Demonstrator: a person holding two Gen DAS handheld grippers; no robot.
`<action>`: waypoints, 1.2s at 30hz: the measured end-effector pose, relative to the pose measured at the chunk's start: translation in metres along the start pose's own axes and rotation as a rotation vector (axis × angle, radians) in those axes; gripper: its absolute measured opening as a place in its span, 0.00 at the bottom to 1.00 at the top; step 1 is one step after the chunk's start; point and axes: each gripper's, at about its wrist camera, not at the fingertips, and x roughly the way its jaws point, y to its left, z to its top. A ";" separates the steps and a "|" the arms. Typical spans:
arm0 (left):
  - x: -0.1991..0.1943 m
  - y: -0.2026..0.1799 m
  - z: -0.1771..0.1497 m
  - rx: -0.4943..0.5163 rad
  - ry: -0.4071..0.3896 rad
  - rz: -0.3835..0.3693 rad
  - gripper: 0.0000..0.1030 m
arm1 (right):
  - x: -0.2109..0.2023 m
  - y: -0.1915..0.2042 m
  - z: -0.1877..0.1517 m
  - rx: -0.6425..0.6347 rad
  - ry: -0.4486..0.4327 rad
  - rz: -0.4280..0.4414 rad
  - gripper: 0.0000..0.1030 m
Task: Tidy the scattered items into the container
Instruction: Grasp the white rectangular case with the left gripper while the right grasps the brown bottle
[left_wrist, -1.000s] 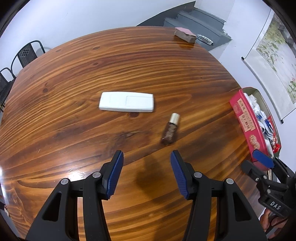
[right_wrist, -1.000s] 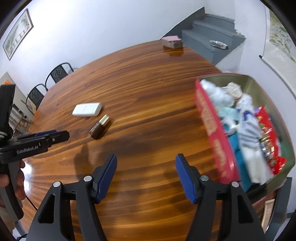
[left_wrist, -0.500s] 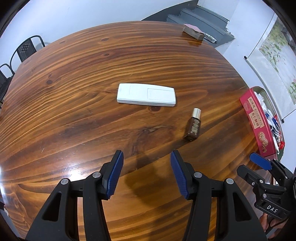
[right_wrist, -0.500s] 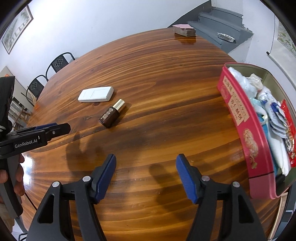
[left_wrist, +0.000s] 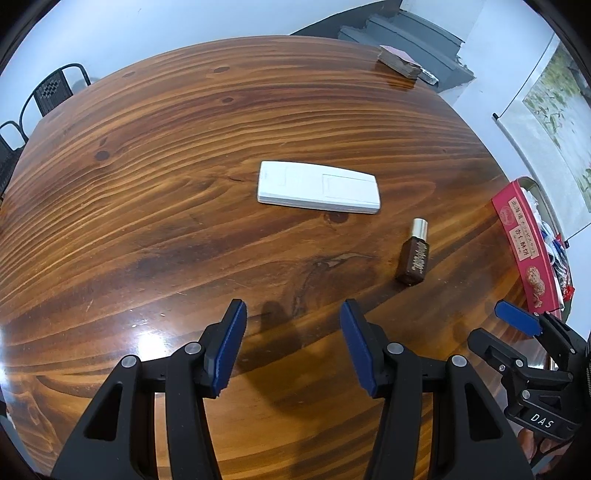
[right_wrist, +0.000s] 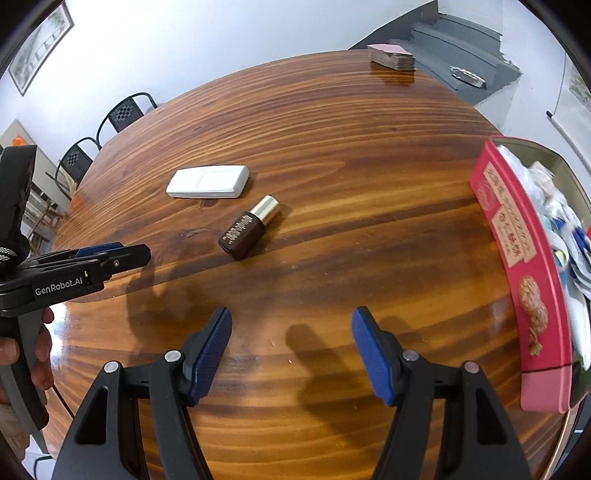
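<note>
Both claws stand apart and empty: left gripper (left_wrist: 293, 343), right gripper (right_wrist: 291, 354), both over bare wood. Two loose items lie on the table (left_wrist: 147, 184): the white remote (left_wrist: 318, 187), flat, and the brown bottle (right_wrist: 248, 229) on its side just beside it, not touching. The red tin (right_wrist: 517, 266) sits well apart at the table's right edge, already holding packets.

My read: the step is the approach. The bottle can roll, so close across its flat-sided body, not the gold cap. The remote is low; pinch across its short width.

The right view shows the tin's inside; the left shows only its outer wall.
</note>
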 end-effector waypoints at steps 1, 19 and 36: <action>0.000 0.002 0.001 0.001 -0.002 0.002 0.55 | 0.002 0.002 0.001 -0.003 0.003 0.002 0.69; 0.013 0.014 0.028 0.106 -0.013 0.046 0.55 | 0.023 0.026 0.029 -0.008 -0.005 0.046 0.69; 0.029 0.011 0.086 0.188 -0.041 0.015 0.55 | 0.051 0.025 0.052 0.007 -0.006 0.029 0.69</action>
